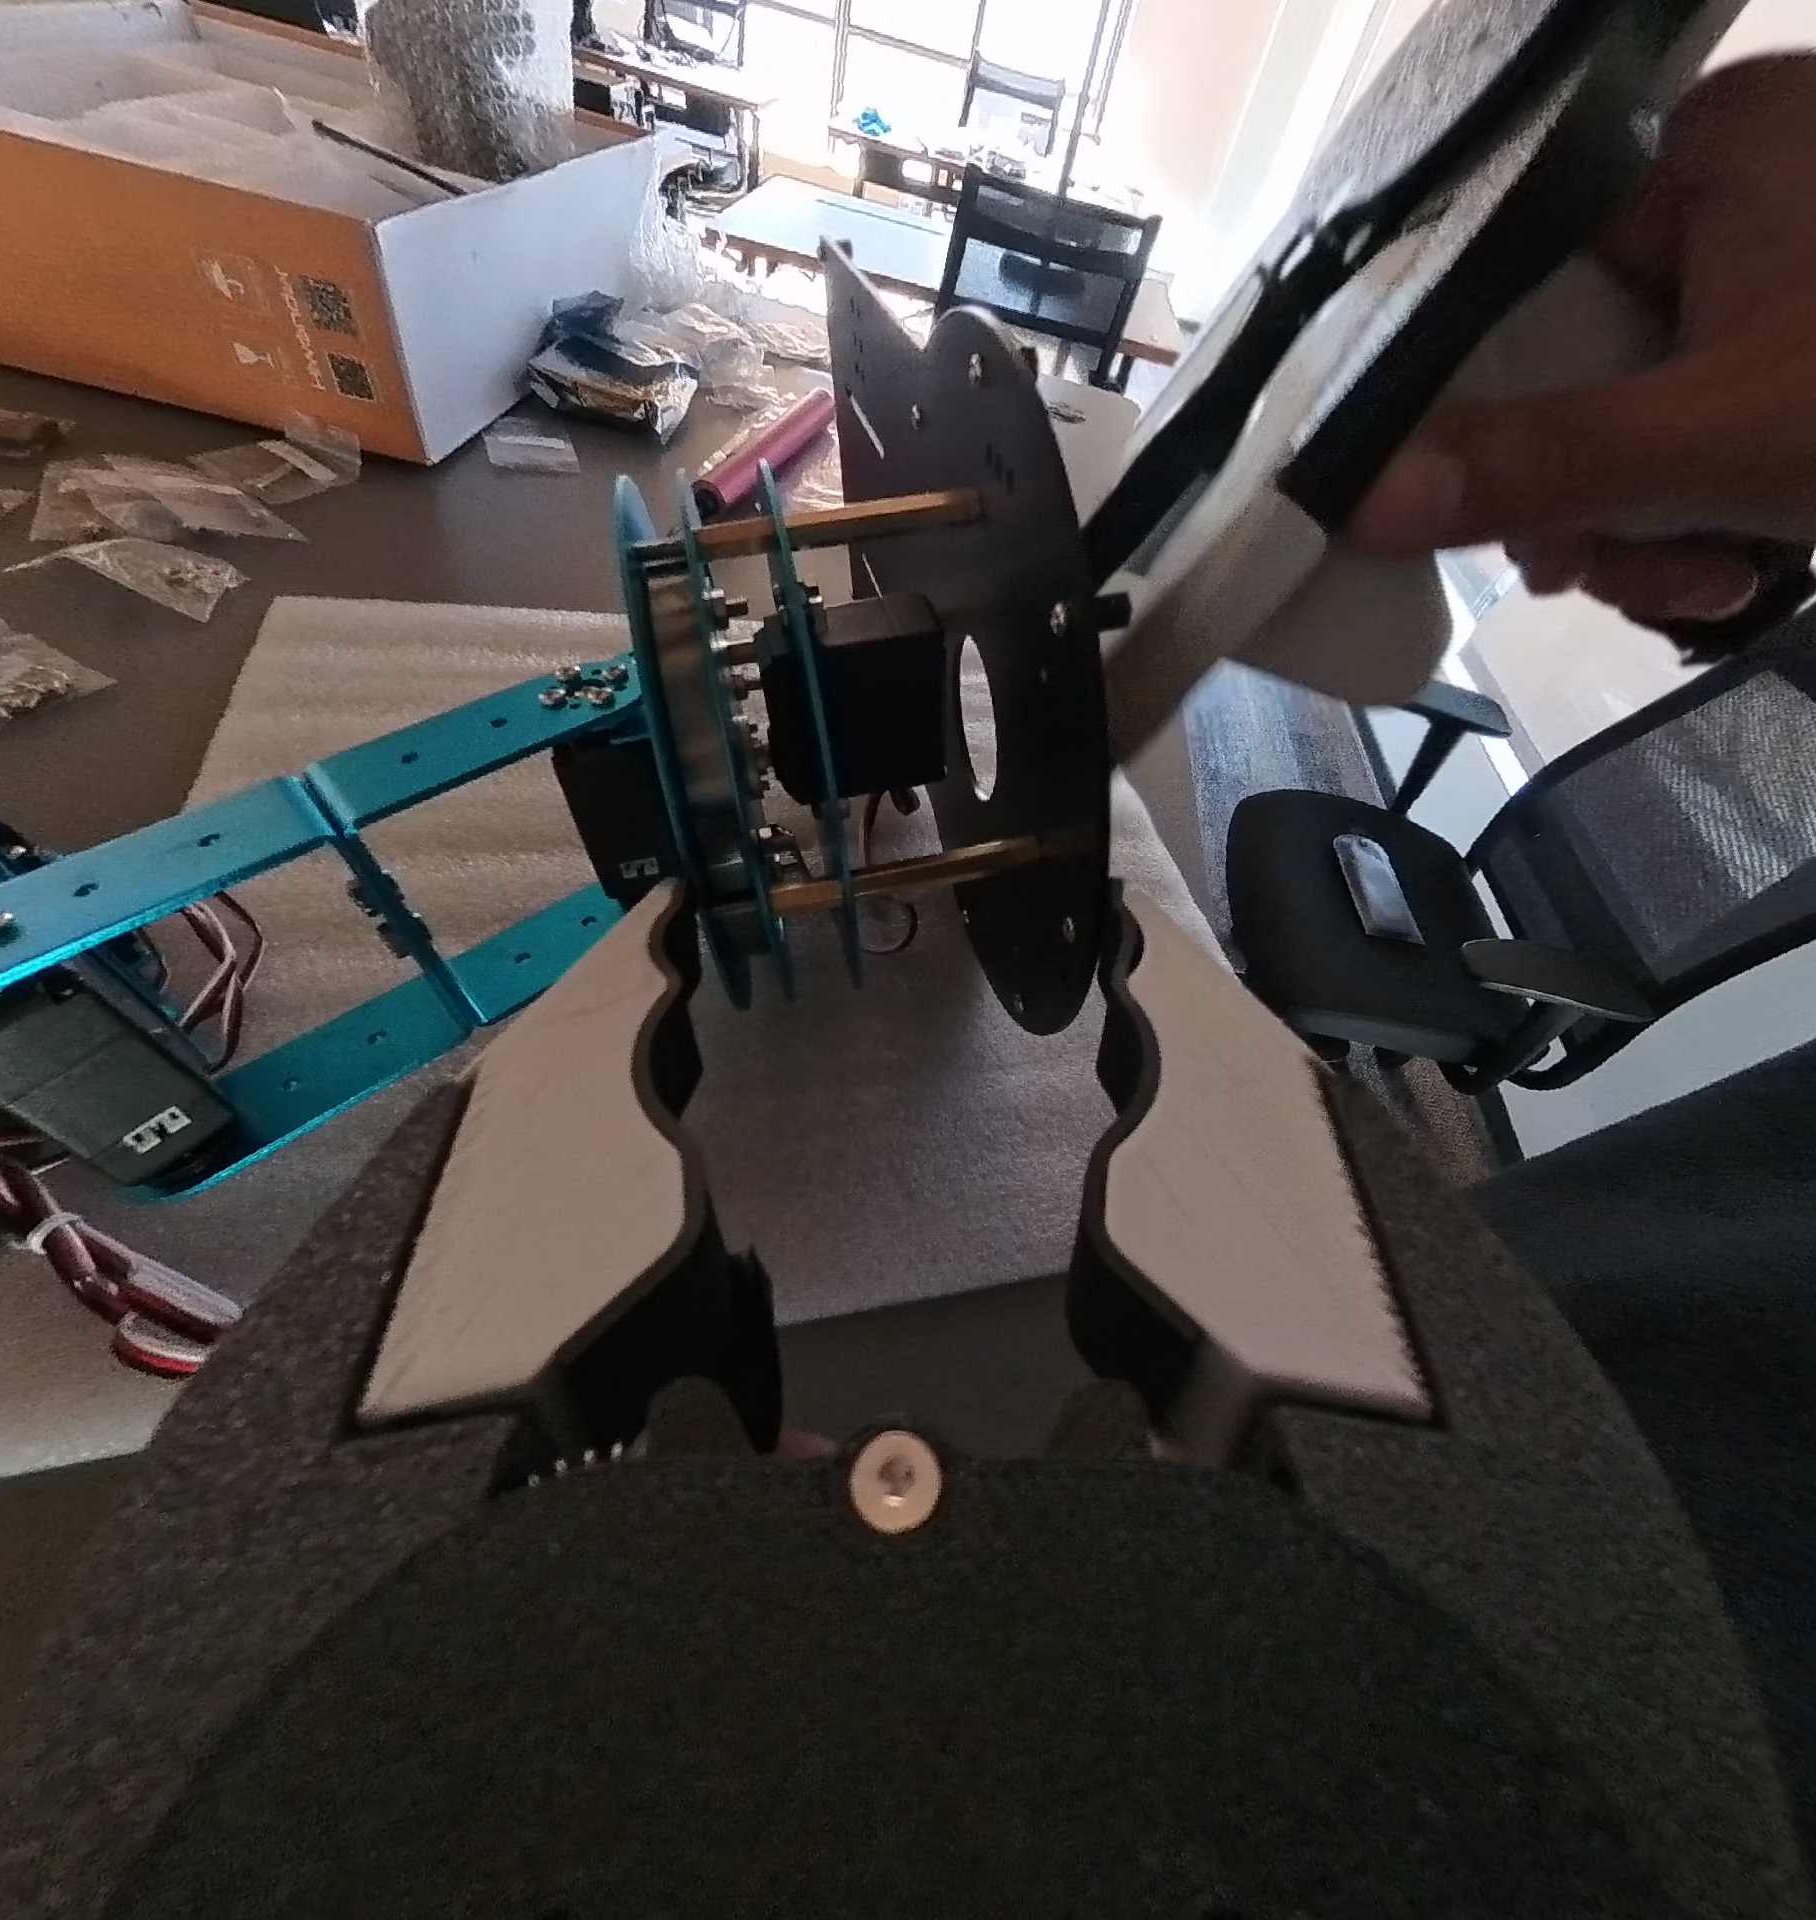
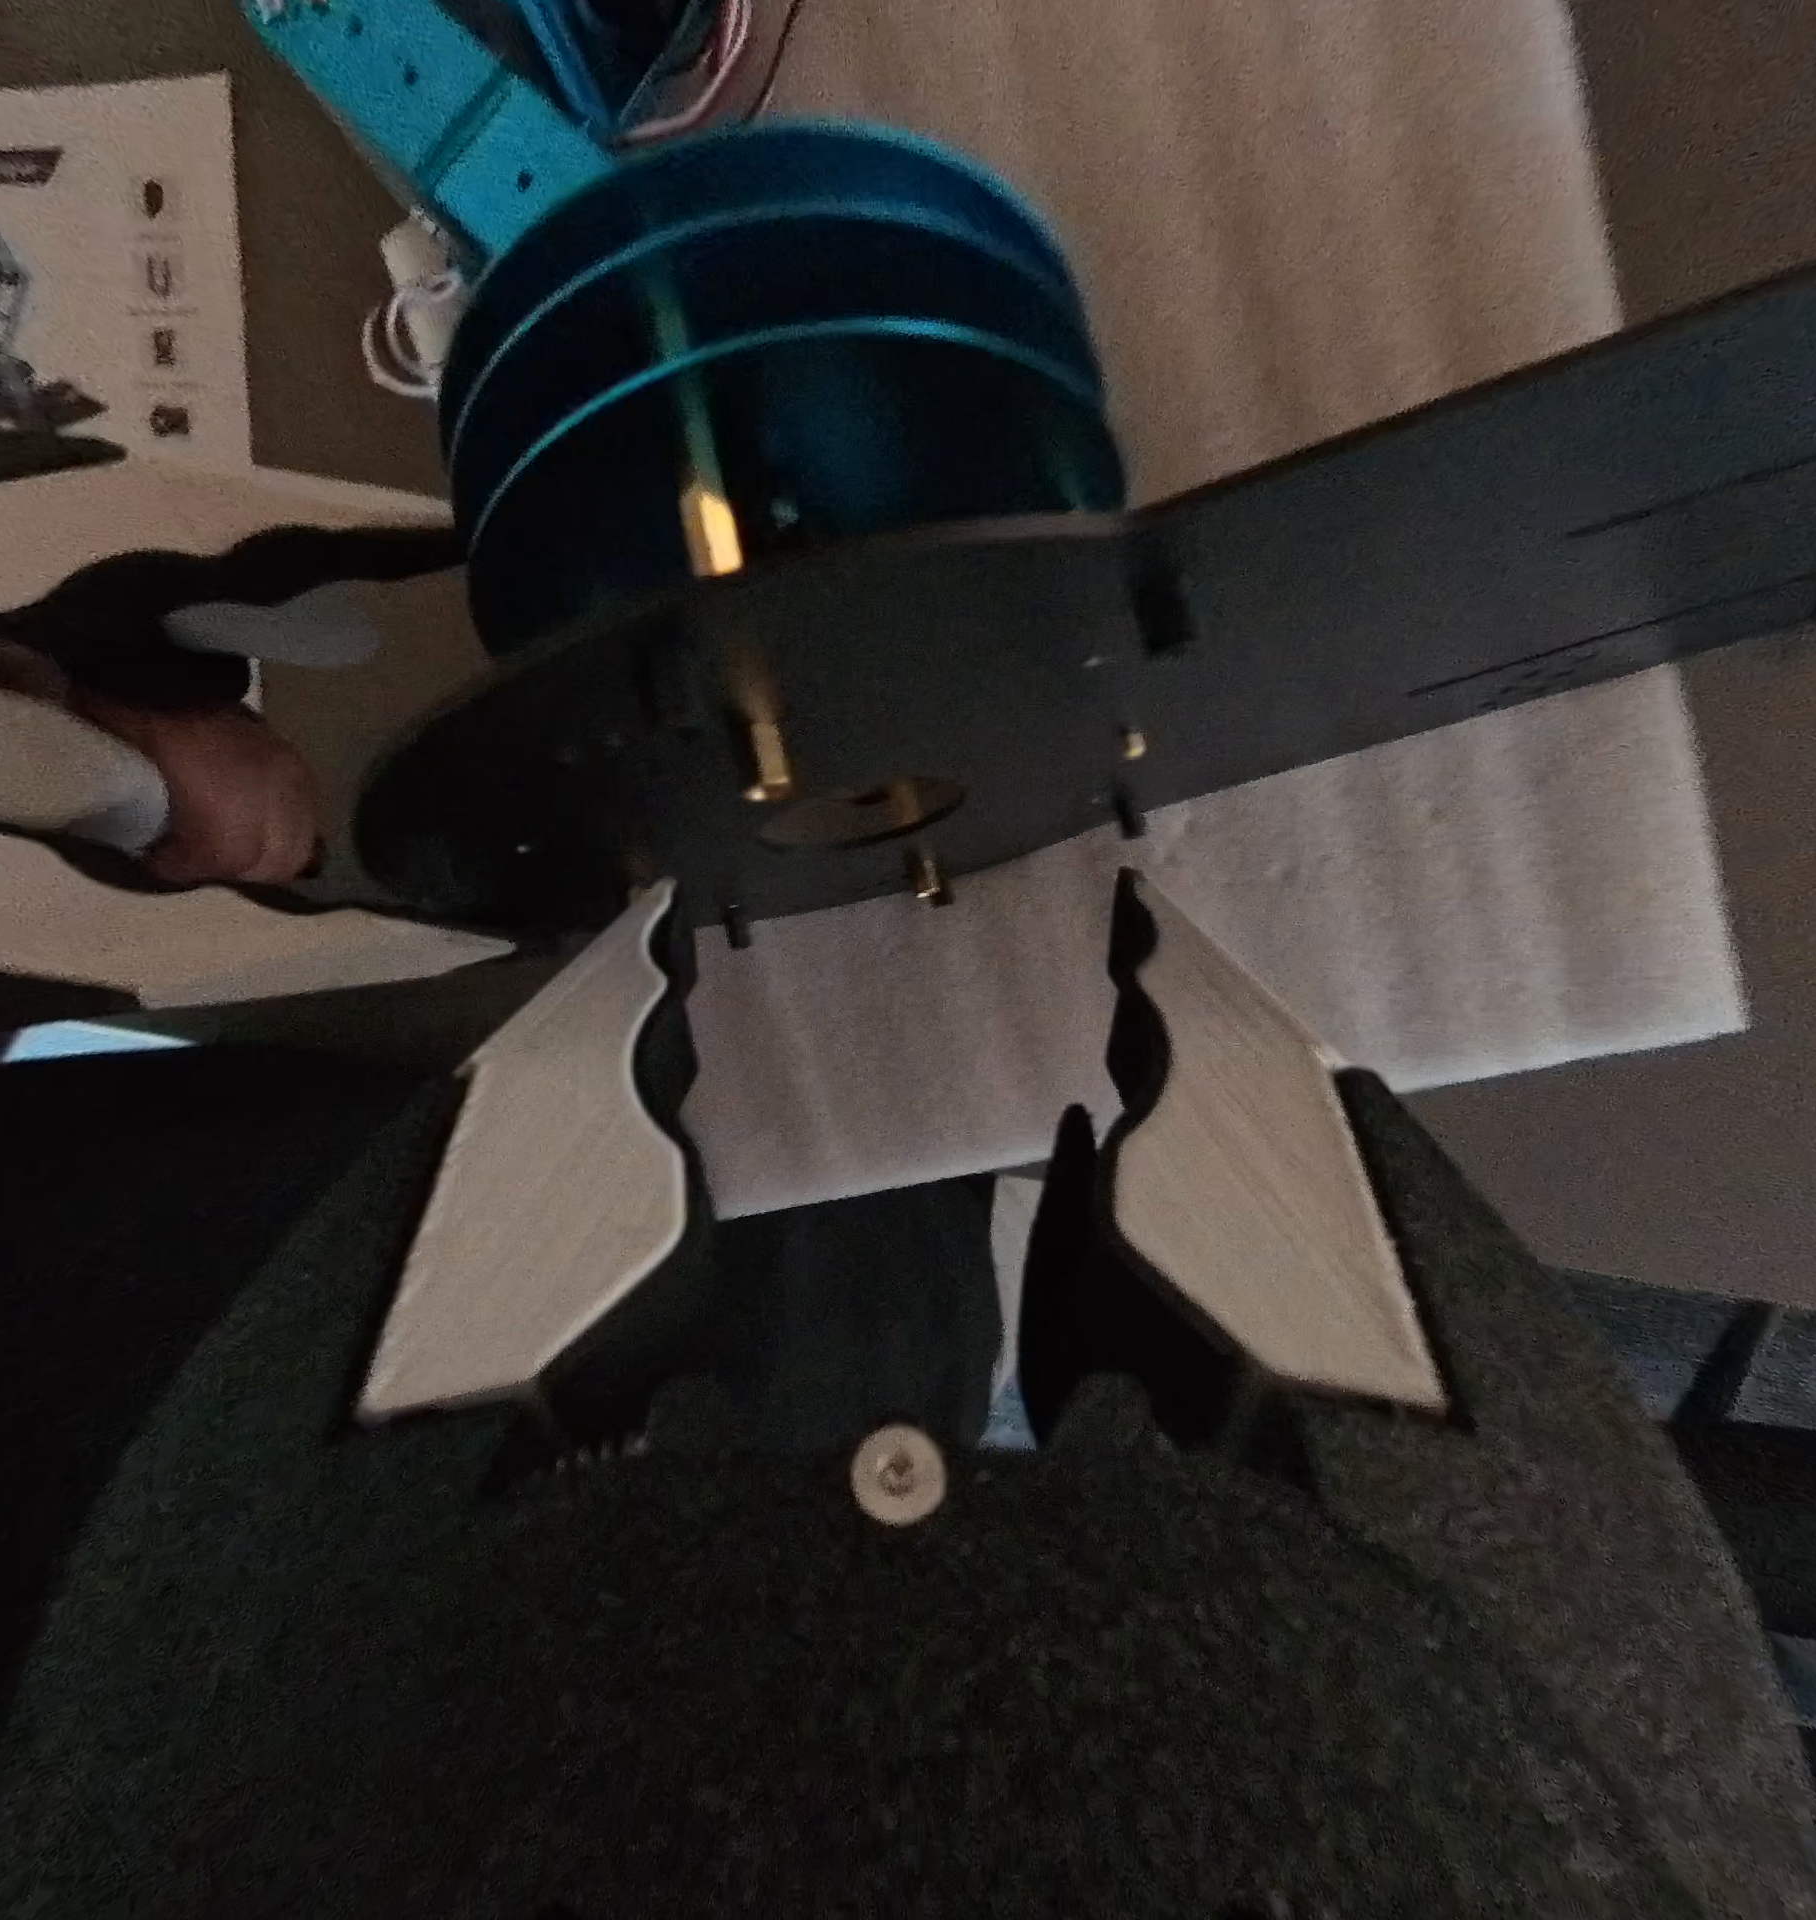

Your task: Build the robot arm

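surface, left wrist view: grey table (image 1: 447, 582) with a white foam sheet (image 1: 416, 665) spread under the work, apparently as padding for the metal parts.
background: open orange-and-white cardboard box (image 1: 208, 270), small clear parts bags (image 1: 145, 520), a purple cylinder (image 1: 769, 447), mesh office chairs (image 1: 1569, 831) beyond the table edge.
assembly: blue robot arm kit (image 1: 395, 831) lies on its side on the foam; anodised blue brackets, black servos, red-brown wiring.
base: black base plate (image 1: 997, 582) stands on edge, joined to blue discs (image 1: 738, 727) by brass standoffs (image 1: 842, 520).
left gripper (image 1: 899, 935): jaws wide, holding nothing; they straddle the lower edge of the base stack; contact cannot be confirmed.
finger form: pale ribbed outer faces, black wavy inner pads, textured black body.
other tool: a hand (image 1: 1652, 343) holds the right gripper's body close to the plate's far face.

surface, right wrist view: same foam sheet (image 2: 1403, 935); a printed white instruction sheet (image 2: 83, 270) lies at upper left.
base: black base plate (image 2: 883, 707) seen nearly edge-on and blurred; matte, flat, drilled, with a long slotted extension toward the right.
discs: blue discs (image 2: 779, 343) stacked behind the plate.
right gripper (image 2: 893, 894): jaws wide, empty, tips just beside the plate's near rim.
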A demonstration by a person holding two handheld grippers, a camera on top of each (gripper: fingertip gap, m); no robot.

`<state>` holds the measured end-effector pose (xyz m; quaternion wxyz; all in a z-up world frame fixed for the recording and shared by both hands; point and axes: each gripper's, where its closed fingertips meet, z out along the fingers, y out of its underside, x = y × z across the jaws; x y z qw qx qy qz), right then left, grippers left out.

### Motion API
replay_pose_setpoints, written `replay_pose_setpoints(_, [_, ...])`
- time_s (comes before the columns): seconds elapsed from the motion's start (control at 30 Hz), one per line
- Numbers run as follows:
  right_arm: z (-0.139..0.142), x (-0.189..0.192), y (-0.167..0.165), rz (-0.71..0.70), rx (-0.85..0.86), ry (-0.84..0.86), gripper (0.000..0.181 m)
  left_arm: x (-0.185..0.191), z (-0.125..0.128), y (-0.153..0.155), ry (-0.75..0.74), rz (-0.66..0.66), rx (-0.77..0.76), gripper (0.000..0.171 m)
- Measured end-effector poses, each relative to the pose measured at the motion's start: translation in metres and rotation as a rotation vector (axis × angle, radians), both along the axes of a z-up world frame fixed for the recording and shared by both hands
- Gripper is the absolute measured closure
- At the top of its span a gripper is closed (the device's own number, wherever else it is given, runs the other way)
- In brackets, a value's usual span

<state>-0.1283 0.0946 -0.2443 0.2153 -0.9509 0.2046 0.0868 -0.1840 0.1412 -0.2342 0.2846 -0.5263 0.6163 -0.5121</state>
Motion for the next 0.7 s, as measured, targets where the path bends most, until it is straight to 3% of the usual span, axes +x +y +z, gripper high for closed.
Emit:
replay_pose_setpoints(0.1, [0.013, 0.011, -0.004, -0.023, 0.021, -0.013, 0.095, 0.000, 0.000, 0.000, -0.004, -0.001, -0.003, 0.095])
replay_pose_setpoints(0.27, [-0.005, -0.019, 0.000, 0.041, -0.010, 0.054, 0.092, 0.000, 0.000, 0.000, -0.007, 0.000, -0.005, 0.095])
replay_pose_setpoints(0.43, [-0.013, -0.012, 0.002, 0.010, -0.027, 0.077, 0.080, 0.001, 0.000, 0.001, -0.005, 0.001, -0.005, 0.095])
replay_pose_setpoints(0.6, [-0.008, -0.010, 0.004, 0.003, -0.003, 0.048, 0.089, 0.000, 0.000, 0.000, -0.006, 0.002, -0.007, 0.095])
replay_pose_setpoints(0.63, [-0.002, 0.005, 0.001, -0.029, 0.007, -0.011, 0.112, 0.000, 0.000, 0.000, -0.005, 0.001, -0.005, 0.095])
replay_pose_setpoints(0.7, [0.010, 0.017, -0.003, -0.048, 0.043, -0.011, 0.117, 0.000, 0.000, 0.000, -0.007, 0.003, -0.007, 0.095])
